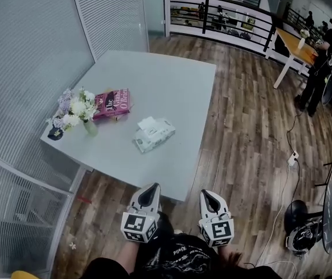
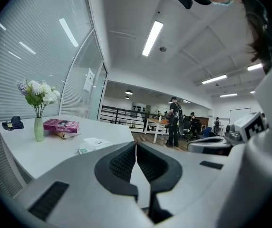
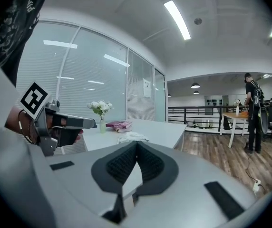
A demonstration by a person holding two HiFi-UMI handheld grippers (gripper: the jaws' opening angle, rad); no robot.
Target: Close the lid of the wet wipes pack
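The wet wipes pack (image 1: 153, 134) lies near the middle of the pale grey table (image 1: 172, 86), white, with its lid flap raised at the far end. It also shows small in the left gripper view as the pack (image 2: 92, 144) and in the right gripper view as the pack (image 3: 132, 137). My left gripper (image 1: 151, 189) and right gripper (image 1: 207, 195) hang side by side off the table's near edge, well short of the pack. Both are shut and hold nothing, as the left gripper (image 2: 136, 145) and right gripper (image 3: 136, 143) show from their own views.
A pink book (image 1: 111, 103) and a small vase of flowers (image 1: 76, 110) stand left of the pack, with a dark small object (image 1: 54, 133) at the table's left corner. Glass walls run along the left. A person (image 1: 321, 60) stands by a wooden table (image 1: 295, 45) at the far right. Cables cross the floor.
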